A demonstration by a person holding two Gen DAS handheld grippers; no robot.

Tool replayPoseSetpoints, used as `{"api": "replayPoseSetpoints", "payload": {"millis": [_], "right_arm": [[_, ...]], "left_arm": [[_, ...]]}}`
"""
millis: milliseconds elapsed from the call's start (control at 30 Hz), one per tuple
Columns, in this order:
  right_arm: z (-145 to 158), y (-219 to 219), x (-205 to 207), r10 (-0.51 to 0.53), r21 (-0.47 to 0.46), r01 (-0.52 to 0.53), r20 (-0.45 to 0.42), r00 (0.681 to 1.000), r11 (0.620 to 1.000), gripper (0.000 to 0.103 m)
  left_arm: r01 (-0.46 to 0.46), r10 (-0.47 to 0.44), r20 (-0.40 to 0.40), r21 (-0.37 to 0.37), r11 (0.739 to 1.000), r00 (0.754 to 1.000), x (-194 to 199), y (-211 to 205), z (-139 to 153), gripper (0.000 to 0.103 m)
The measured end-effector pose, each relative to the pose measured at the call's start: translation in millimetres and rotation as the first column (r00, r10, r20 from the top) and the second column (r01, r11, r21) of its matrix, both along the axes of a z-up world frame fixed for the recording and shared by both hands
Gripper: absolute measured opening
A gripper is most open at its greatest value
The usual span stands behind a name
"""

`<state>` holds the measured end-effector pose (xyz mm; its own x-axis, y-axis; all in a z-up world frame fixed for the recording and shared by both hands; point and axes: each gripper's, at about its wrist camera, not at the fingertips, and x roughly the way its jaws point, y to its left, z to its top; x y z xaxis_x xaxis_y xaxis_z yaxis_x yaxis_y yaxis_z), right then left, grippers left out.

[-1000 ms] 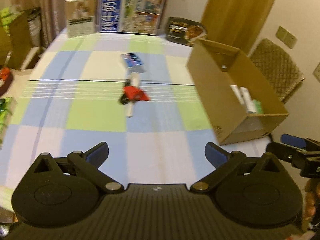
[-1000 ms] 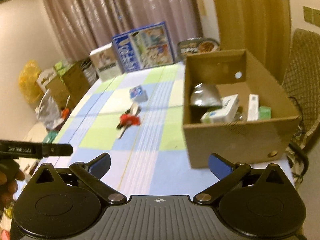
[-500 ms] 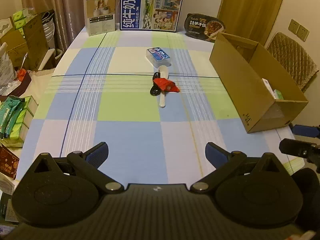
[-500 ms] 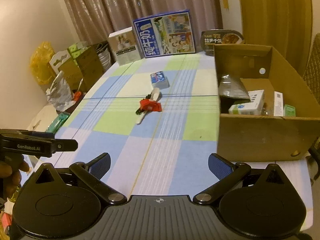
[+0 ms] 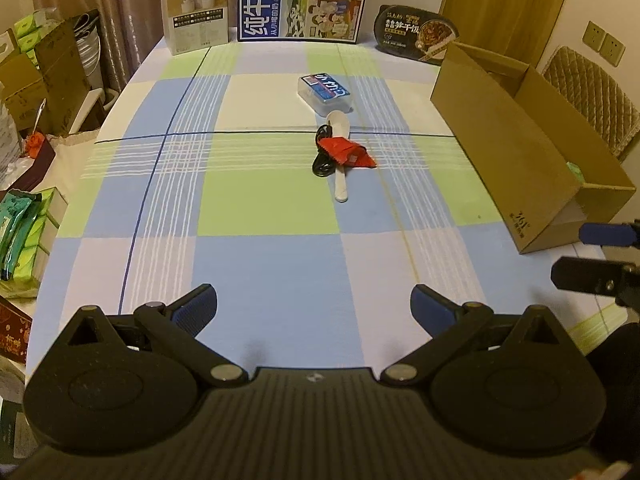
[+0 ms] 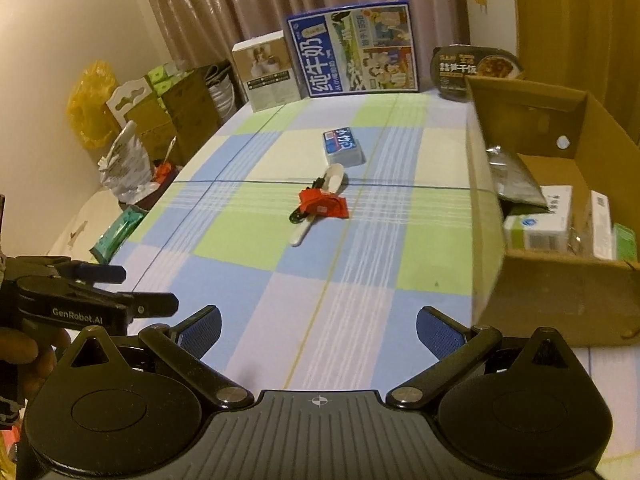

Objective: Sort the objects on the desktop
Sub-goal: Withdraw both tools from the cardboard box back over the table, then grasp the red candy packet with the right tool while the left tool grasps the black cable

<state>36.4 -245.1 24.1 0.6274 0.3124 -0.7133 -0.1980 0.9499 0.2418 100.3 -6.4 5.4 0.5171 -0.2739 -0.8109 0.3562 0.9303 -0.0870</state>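
Note:
On the checked tablecloth a red packet point(image 5: 346, 153) point(image 6: 325, 205) lies across a white spoon point(image 5: 340, 176) point(image 6: 316, 216) and a coiled black cable point(image 5: 323, 160) point(image 6: 298, 216). Just beyond them sits a blue-topped clear box point(image 5: 325, 90) point(image 6: 342, 146). A cardboard box point(image 5: 516, 152) point(image 6: 492, 216) stands at the table's right side, with several packages inside. My left gripper point(image 5: 314, 306) is open and empty over the near table edge. My right gripper point(image 6: 319, 326) is likewise open and empty, close beside the cardboard box's near corner.
A large blue milk carton point(image 5: 304, 0), a white product box point(image 5: 195, 8) and a black meal tray point(image 5: 416, 32) stand along the far edge. Boxes and bags point(image 6: 132, 128) crowd the floor to the left. A padded chair point(image 5: 592, 96) is behind the cardboard box.
Both grippers have pulled back and steadied, so the table objects now look farther off and sharper. Both stay open; nothing on the table moved.

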Motion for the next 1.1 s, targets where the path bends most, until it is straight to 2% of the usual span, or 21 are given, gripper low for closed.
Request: {"api": "replayPoseSetpoints", "payload": {"millis": [567,833,900,967,1100], "right_arm": [[-38.3,15.5,100.5,0.023,-0.004,-0.023,-0.028,0.999,1.000,0.101],[-62.4,19.0,150.8,0.023,0.003,-0.023,-0.051,0.998,1.000,0.101],[-67.8,20.1,163.2,0.015,0.005,-0.015,-0.051,0.999,1.000,0.099],[-72.8,21.7,174.3,0.014,0.010,-0.013,-0.052,0.999,1.000,0.091],[-84.8,27.7,196.3,0.017,0.026,-0.015,-0.055,0.998,1.000,0.086]], "left_arm": [[0.093,-0.094,0.012,0.067,0.993,0.995,81.5,-1.5,-28.0,0.101],[0.181,-0.182,0.010,0.066,0.981,0.983,130.4,-11.1,-49.3,0.101],[0.205,-0.206,0.011,0.061,0.977,0.979,141.5,-12.6,-54.9,0.101],[0.222,-0.223,0.010,0.058,0.973,0.975,153.0,-13.8,-60.5,0.100],[0.251,-0.252,0.021,0.054,0.967,0.967,172.2,-16.6,-70.5,0.100]]}}
